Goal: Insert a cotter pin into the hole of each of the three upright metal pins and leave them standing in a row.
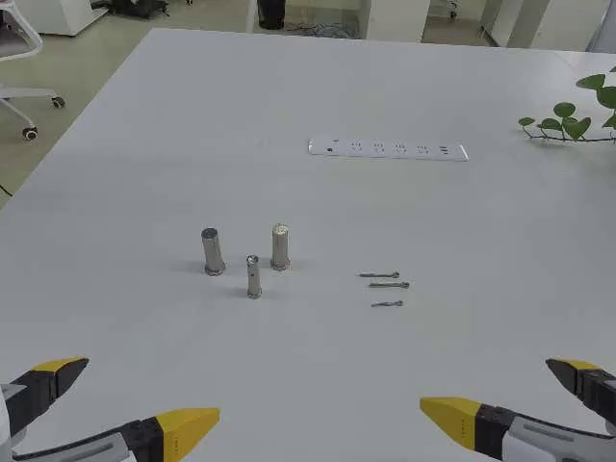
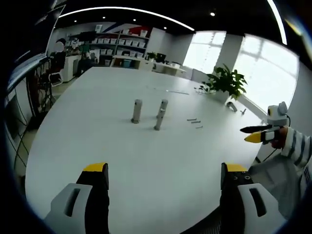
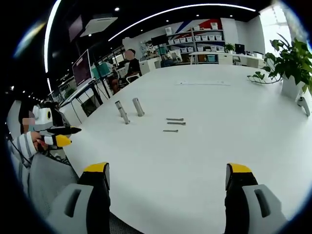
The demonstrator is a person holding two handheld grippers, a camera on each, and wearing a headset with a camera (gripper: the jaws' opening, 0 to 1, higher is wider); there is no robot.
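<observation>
Three upright metal pins stand in a loose cluster on the white table: a wide one (image 1: 213,252), a thin one (image 1: 253,277) in front, and a pale-topped one (image 1: 280,247) on the right. To their right lie three cotter pins (image 1: 387,286) flat on the table, one behind another. My left gripper (image 1: 125,397) is open at the near left edge, well short of the pins (image 2: 159,120). My right gripper (image 1: 515,390) is open at the near right, with the cotter pins (image 3: 174,124) far ahead of it. Both hold nothing.
A white power strip (image 1: 388,149) lies further back on the table (image 1: 308,366). A leafy plant (image 1: 577,120) reaches in at the far right edge. An office chair (image 1: 19,58) stands off the table's left corner.
</observation>
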